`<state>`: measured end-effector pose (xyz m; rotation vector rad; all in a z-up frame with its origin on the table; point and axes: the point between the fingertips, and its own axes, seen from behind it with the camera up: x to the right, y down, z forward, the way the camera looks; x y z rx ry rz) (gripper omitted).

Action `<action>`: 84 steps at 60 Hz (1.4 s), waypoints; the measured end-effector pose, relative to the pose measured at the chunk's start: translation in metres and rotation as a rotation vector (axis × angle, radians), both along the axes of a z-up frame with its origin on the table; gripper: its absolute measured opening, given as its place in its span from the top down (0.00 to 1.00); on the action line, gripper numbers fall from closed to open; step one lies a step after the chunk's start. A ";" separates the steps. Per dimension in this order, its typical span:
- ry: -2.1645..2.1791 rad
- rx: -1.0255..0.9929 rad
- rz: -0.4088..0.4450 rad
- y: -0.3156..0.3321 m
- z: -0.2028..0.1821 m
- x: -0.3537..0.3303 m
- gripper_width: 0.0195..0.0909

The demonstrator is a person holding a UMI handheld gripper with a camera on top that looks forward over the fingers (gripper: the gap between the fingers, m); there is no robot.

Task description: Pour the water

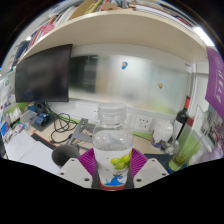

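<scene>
Gripper view: gripper [111, 163] clamped around clear water bottle [111, 138].

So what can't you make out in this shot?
- Bottle base: gripper view, cut off between the pads.
- Finger contact on the bottle: not clear.
- Any cup to pour into: none visible.
- Desk items beyond: too small to name.
</scene>
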<state>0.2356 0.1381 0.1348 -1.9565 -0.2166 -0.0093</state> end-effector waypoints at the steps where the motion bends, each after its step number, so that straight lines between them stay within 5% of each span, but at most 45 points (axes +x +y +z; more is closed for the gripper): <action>1: 0.013 0.000 0.001 0.001 -0.003 0.003 0.70; 36: 0.096 0.055 -0.047 0.017 -0.073 0.023 0.69; 54: 0.095 0.013 -0.077 0.001 -0.079 0.026 0.41; 59: 0.062 0.009 -0.098 -0.014 -0.075 0.034 0.27; 71: 0.108 -0.093 -0.190 -0.091 -0.061 0.031 0.26; 84: 0.119 -0.080 -0.232 -0.154 0.014 -0.006 0.20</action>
